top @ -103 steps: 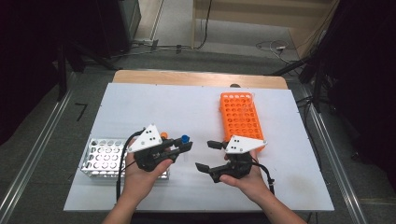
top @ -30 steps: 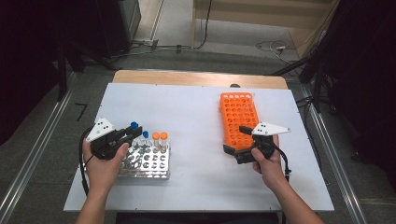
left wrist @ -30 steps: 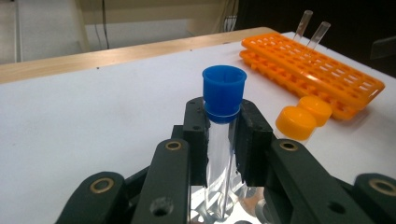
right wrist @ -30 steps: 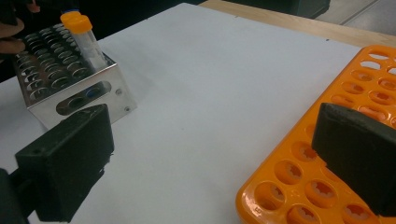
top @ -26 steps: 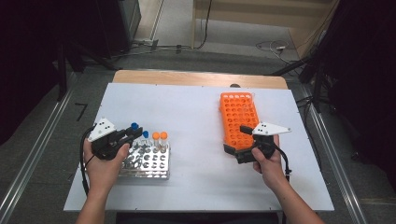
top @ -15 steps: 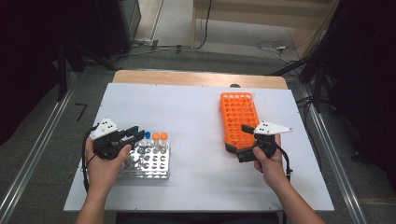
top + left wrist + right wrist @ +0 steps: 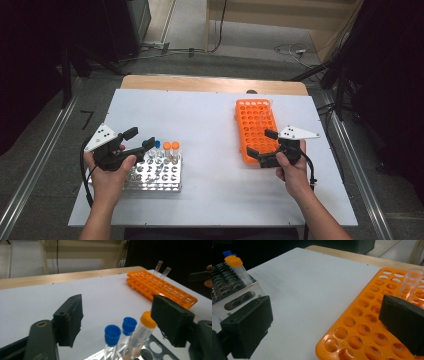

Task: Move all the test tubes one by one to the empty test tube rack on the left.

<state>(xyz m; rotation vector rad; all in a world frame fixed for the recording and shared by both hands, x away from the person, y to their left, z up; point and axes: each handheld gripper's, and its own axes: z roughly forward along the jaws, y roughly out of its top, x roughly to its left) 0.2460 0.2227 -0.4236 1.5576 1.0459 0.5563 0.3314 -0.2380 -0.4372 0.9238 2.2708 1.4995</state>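
1. The left gripper (image 7: 138, 139) is hovering at the back-left corner of the steel rack (image 7: 150, 185), on the left half of the white table (image 7: 210, 125). Its jaws have just been opening and are standing wide, with nothing pressed between them.
2. In the left gripper view, two blue-capped tubes (image 7: 112, 340) and one orange-capped tube (image 7: 141, 332) are standing in the rack in the gap between the jaws; the orange-capped one is leaning close to the right-hand jaw, and I cannot tell whether it is touching it.
3. In the high view, two orange caps (image 7: 171, 145) and a blue cap (image 7: 157, 144) are showing along the rack's back row.
4. The right gripper (image 7: 260, 143) is sitting at the near-right edge of the orange rack (image 7: 252, 117), jaws spread and gripping nothing.
5. In the right gripper view, a clear uncapped tube (image 7: 412, 282) is standing in the orange rack beside the right-hand jaw.
6. No readable writing, brand or label is appearing on the racks, tubes or grippers.
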